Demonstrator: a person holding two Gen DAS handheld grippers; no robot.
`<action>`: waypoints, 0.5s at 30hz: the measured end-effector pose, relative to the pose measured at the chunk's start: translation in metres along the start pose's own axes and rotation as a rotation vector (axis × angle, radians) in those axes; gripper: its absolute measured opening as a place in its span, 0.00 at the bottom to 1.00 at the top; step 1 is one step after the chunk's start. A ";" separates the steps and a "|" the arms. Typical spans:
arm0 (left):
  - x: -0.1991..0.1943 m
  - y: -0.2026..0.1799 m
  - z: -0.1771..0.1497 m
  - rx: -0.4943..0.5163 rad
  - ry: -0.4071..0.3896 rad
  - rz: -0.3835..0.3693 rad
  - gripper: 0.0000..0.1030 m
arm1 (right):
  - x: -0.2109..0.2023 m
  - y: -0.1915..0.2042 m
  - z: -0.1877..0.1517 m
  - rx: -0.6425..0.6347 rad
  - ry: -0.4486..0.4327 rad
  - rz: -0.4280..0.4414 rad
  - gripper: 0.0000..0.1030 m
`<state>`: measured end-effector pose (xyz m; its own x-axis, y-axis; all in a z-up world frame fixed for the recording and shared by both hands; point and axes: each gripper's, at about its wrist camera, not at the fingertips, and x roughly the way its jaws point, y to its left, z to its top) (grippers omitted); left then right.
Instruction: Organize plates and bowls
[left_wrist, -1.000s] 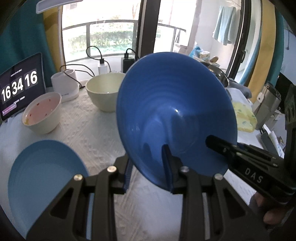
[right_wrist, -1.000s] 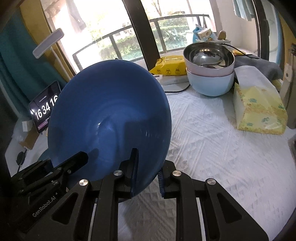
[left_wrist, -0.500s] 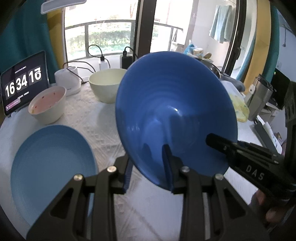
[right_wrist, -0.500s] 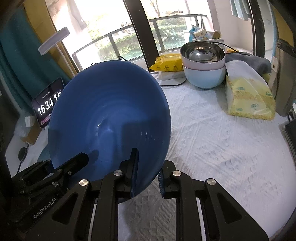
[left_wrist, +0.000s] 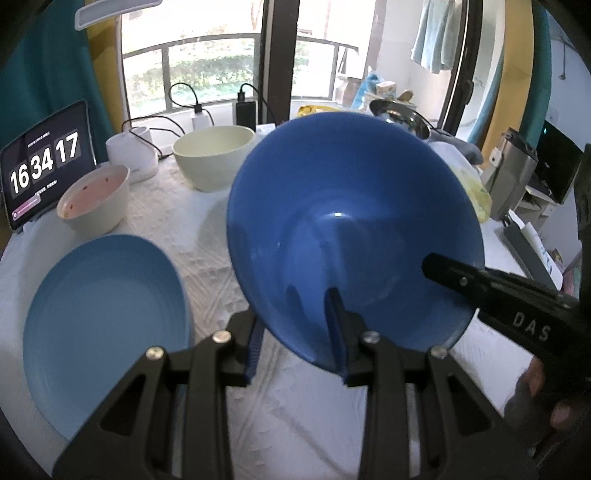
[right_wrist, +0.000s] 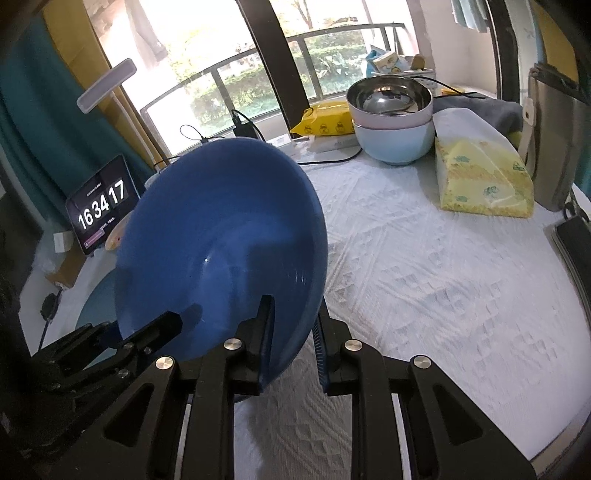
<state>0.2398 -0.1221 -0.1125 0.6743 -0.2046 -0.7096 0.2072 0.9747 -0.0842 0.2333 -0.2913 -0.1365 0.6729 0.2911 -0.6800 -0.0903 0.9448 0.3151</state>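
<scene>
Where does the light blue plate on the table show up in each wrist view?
Left wrist: the light blue plate lies flat at lower left, left of the left gripper, which is clamped on the dark blue bowl.
Right wrist: only a sliver of it shows at lower left, behind that bowl.
Shared landmark: the clock tablet, beyond the plate.

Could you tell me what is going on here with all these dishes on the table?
A person is tidying plates and bowls with two tools. The left hand-held gripper and the right hand-held gripper are both clamped on the rim of one dark blue plate, holding it tilted above the white tablecloth. A light blue plate lies on the cloth at the left, beside a pink-lined bowl and a cream bowl.
</scene>
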 end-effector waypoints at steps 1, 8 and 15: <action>0.000 -0.001 0.000 0.001 0.000 0.002 0.33 | -0.001 -0.001 0.000 0.003 0.000 -0.001 0.20; -0.003 0.004 0.000 -0.014 -0.005 0.012 0.37 | -0.004 -0.004 -0.002 0.015 -0.002 -0.011 0.22; -0.009 0.006 0.002 -0.024 -0.021 0.006 0.42 | -0.013 -0.002 0.000 0.010 -0.025 -0.010 0.22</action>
<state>0.2367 -0.1142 -0.1057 0.6898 -0.2008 -0.6956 0.1864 0.9776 -0.0974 0.2251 -0.2970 -0.1285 0.6922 0.2773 -0.6663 -0.0762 0.9461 0.3147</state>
